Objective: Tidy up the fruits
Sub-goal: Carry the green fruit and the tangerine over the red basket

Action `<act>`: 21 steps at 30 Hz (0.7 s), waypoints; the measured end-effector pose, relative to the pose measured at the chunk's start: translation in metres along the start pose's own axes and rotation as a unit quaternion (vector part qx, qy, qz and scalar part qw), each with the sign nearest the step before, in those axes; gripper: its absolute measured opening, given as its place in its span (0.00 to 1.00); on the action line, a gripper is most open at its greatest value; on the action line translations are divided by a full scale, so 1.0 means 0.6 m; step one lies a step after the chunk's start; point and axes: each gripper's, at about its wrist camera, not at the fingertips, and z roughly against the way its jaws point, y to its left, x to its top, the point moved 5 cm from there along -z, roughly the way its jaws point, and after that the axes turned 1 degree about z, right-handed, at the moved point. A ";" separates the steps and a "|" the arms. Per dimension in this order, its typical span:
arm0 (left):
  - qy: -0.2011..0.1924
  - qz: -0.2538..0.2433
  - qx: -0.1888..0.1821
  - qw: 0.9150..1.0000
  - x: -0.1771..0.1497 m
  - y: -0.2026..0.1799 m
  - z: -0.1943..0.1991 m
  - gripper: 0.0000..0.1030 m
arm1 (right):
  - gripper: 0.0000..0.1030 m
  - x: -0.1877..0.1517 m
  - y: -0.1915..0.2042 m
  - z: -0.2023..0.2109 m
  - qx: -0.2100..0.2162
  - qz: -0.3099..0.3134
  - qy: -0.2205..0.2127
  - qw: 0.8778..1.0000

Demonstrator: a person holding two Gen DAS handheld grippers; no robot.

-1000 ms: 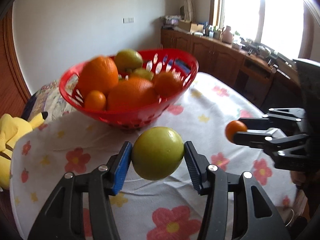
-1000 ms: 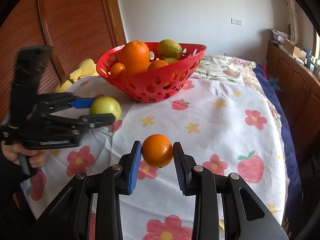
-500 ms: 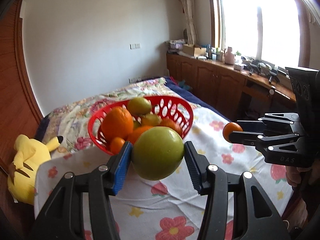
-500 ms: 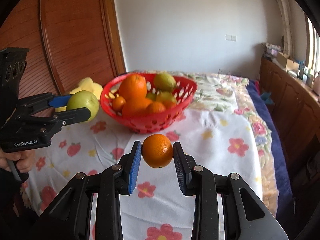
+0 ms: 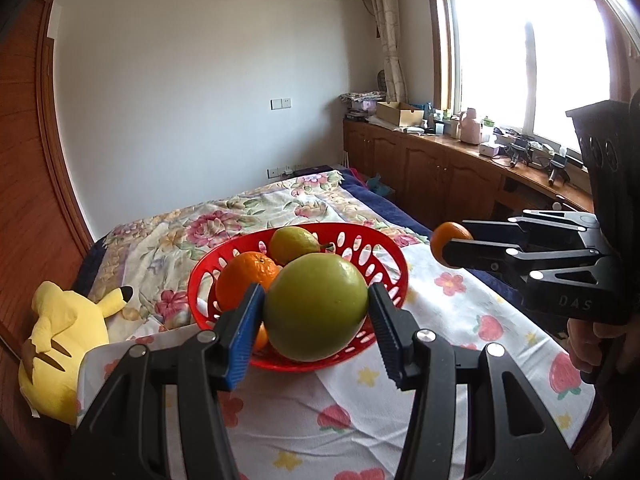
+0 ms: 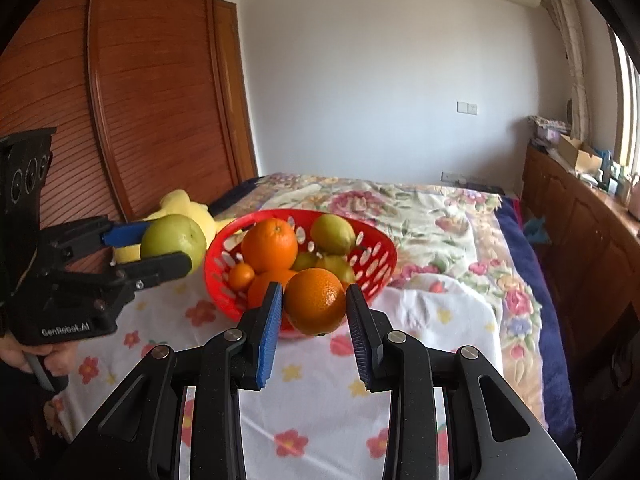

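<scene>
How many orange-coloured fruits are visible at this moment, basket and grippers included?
4: one held in the right gripper, and three in the red basket: a large orange, a small one, another beneath. More may be hidden.

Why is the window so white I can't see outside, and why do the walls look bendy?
Left wrist view: daylight overexposes the window, so the outside washes out to white, while the green fruit in the left gripper stays sharp. Right wrist view: the fisheye lens bows the wooden wardrobe and darkens the corners; the orange in the right gripper looks crisp.
</scene>
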 end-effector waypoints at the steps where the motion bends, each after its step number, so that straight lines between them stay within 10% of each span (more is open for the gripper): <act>1: 0.002 0.002 0.001 1.000 0.001 -0.002 -0.007 0.50 | 0.31 0.005 -0.002 -0.010 0.000 0.002 0.002 1.000; 21: 0.037 0.011 0.008 0.999 0.019 0.014 -0.146 0.50 | 0.31 0.023 -0.057 -0.198 0.003 0.012 0.057 0.998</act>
